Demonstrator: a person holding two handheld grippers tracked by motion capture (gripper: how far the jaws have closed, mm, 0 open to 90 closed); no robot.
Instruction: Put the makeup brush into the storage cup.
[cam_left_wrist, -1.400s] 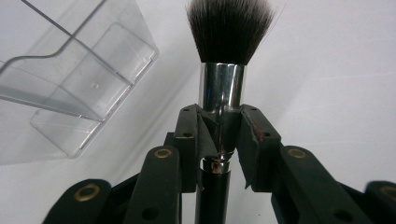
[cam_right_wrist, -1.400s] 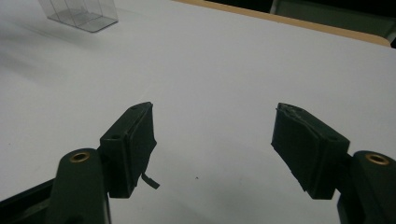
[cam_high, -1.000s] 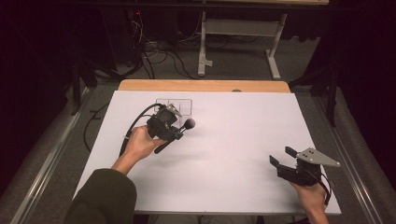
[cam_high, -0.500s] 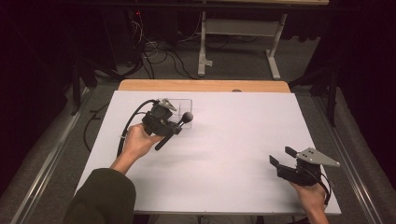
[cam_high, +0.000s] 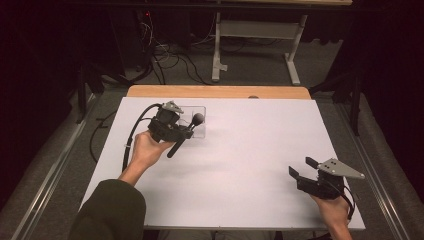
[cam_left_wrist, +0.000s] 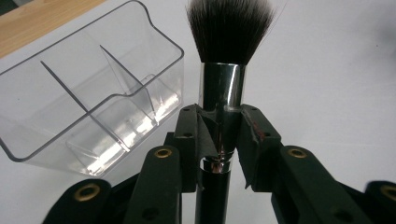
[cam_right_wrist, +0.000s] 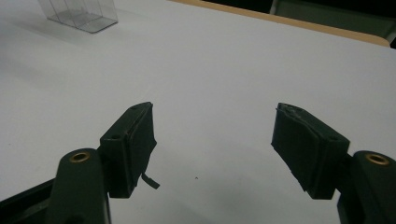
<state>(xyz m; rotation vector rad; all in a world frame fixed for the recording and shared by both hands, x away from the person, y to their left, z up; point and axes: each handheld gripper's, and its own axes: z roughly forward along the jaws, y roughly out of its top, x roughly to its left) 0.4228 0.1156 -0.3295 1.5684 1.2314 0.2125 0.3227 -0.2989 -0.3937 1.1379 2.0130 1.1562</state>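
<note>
Gripping the brush (cam_left_wrist: 223, 88) by its metal collar, the left gripper (cam_left_wrist: 219, 140) is clamped tight and holds it just beside the clear organizer (cam_left_wrist: 88, 93) at the table's (cam_high: 250, 150) far left. To place it well, I would tip the handle down over one compartment before releasing. The right gripper (cam_right_wrist: 215, 140) hangs open and empty, well apart.

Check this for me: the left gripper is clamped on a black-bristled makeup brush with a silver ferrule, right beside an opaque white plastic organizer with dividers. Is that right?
Not quite. The organizer is clear, see-through plastic, not opaque white, as the left gripper view shows. The rest holds: the left gripper is clamped on the black-bristled makeup brush at its silver ferrule, right beside that divided organizer.
</note>
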